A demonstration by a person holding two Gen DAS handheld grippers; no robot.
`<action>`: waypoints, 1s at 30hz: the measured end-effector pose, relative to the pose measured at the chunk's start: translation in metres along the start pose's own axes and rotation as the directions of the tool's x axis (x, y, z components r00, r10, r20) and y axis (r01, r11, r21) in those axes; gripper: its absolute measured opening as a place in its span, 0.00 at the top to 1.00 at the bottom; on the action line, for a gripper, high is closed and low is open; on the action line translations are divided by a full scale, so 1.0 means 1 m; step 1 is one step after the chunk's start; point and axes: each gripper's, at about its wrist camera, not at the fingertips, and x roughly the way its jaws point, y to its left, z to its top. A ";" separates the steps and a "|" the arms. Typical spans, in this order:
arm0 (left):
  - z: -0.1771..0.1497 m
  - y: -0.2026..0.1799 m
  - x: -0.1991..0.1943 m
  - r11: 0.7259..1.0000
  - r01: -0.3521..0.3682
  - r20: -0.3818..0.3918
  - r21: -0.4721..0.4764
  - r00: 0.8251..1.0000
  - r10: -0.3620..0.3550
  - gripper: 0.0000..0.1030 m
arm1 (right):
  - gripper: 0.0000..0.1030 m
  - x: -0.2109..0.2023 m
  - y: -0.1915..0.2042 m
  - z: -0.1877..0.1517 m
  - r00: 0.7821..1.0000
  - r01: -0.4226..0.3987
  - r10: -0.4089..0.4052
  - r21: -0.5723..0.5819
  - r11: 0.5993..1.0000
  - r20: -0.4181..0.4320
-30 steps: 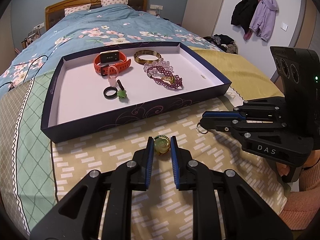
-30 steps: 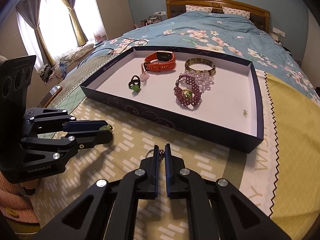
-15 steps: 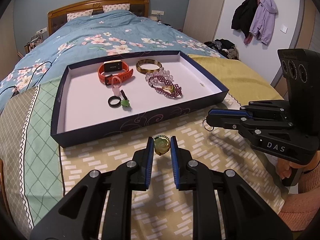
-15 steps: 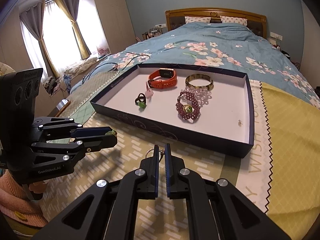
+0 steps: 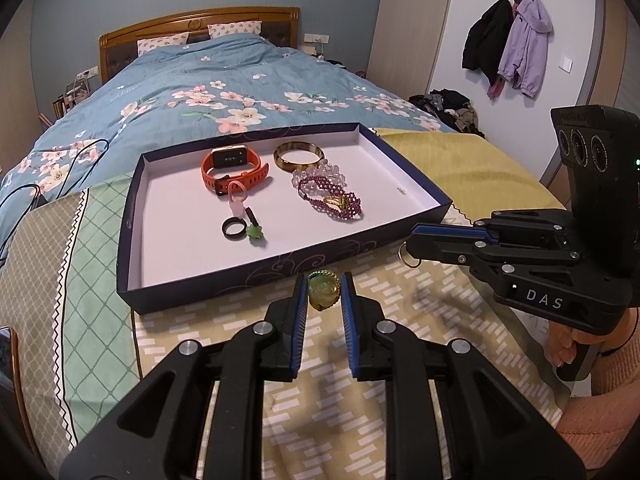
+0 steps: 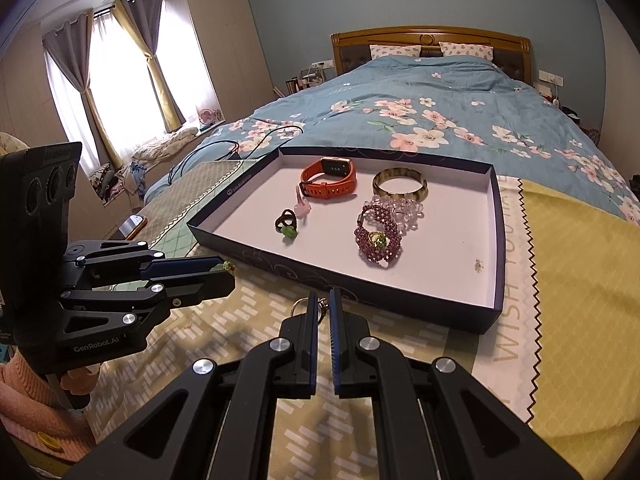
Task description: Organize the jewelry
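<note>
The left gripper [image 5: 323, 294] is clamped on a yellow-green carved ring [image 5: 322, 289], its blue pads pressing both sides; the band beneath the stone is hidden between the fingers. The right gripper [image 6: 324, 312] has its jaws pressed together on a small metal key ring [image 6: 300, 307], of which only a loop pokes out at the left fingertip; whatever hangs from it is too small to make out. Both grippers hang above the yellow patterned bedspread [image 5: 400, 380], just short of the near edge of the dark blue tray [image 5: 248, 276]. Inside the tray, toward its far edge, lie an orange smartwatch [image 5: 232, 168] and, to its right, a brown bangle [image 5: 298, 156]. Just nearer than the bangle sit a clear bead bracelet [image 5: 320, 170] and a purple beaded bracelet [image 5: 332, 200], overlapping so their boundary is hard to tell. Near the tray's middle lie a pink ring [image 5: 237, 196], a black ring [image 5: 233, 227] and a green-stoned ring [image 5: 254, 232], close together. A tiny speck [image 5: 401, 189] near the right wall cannot be identified. A person's hand [image 5: 564, 344] in a pink sleeve is cut off at the frame's edge.
</note>
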 end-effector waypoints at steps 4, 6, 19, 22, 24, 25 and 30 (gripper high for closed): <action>0.001 0.000 -0.003 1.000 -0.001 0.008 -0.001 1.000 0.001 0.83 | 0.96 0.000 0.000 0.002 1.000 0.000 0.000 -0.001 1.000 0.005; 0.003 0.000 -0.003 1.000 -0.002 0.011 -0.001 1.000 0.002 0.83 | 0.96 0.000 -0.001 0.002 1.000 0.000 0.000 0.000 1.000 0.009; 0.011 -0.001 -0.006 1.000 -0.006 0.031 0.002 1.000 0.006 0.83 | 0.96 -0.002 -0.004 0.009 1.000 0.006 -0.006 -0.001 1.000 0.029; 0.012 -0.002 -0.006 1.000 -0.006 0.034 0.003 0.999 0.006 0.83 | 0.96 -0.004 -0.004 0.009 0.999 0.005 -0.005 -0.004 1.000 0.033; 0.013 -0.002 -0.007 1.000 -0.007 0.037 0.005 0.999 0.007 0.83 | 0.96 -0.004 -0.004 0.011 0.999 0.006 -0.006 -0.005 1.000 0.036; 0.013 -0.002 -0.008 1.000 -0.007 0.039 0.004 0.999 0.007 0.83 | 0.96 -0.004 -0.004 0.011 0.999 0.006 -0.006 -0.006 1.000 0.039; 0.015 -0.002 -0.009 1.000 -0.008 0.047 0.004 0.999 0.008 0.83 | 0.96 -0.005 -0.004 0.014 0.999 0.009 -0.009 -0.008 1.000 0.043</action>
